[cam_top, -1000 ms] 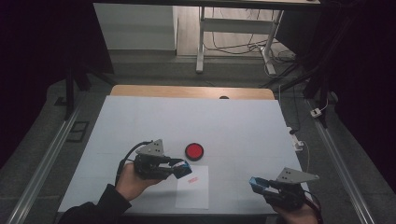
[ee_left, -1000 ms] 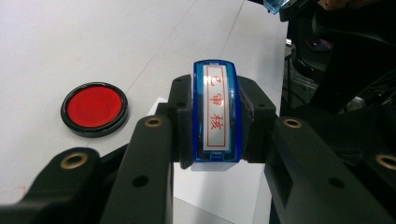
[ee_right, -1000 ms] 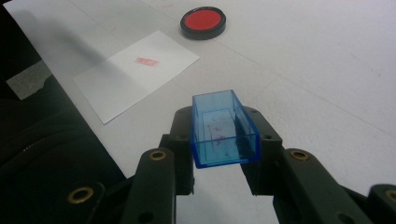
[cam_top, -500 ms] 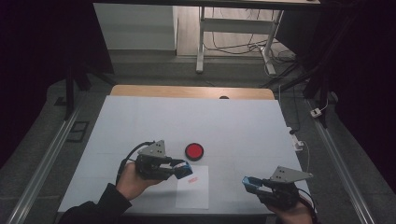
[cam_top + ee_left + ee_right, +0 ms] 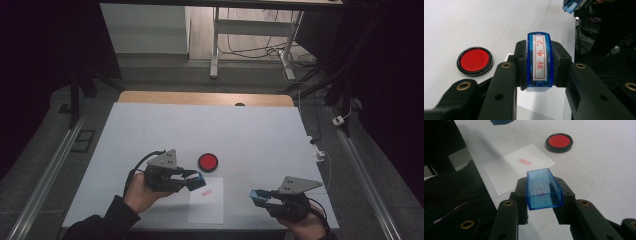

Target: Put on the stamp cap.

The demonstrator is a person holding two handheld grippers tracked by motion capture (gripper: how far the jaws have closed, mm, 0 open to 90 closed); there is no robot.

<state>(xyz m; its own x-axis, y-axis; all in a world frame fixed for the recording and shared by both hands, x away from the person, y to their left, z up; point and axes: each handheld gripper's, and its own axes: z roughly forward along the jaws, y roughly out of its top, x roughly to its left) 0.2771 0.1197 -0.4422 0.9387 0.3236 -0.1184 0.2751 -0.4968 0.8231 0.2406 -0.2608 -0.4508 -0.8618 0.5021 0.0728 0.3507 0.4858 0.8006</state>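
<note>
Left tongs clench the stamp just above the paper, right tongs clench its blue cap well right of the paper; misaligned recapping risks an ink smear.

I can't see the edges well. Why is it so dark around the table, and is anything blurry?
High view: the white table is lit, the room around it is dark. Left gripper view: the stamp is sharp, the jaws nearest the camera soft. Right gripper view: the blue cap is clear, the paper slightly soft.
</note>
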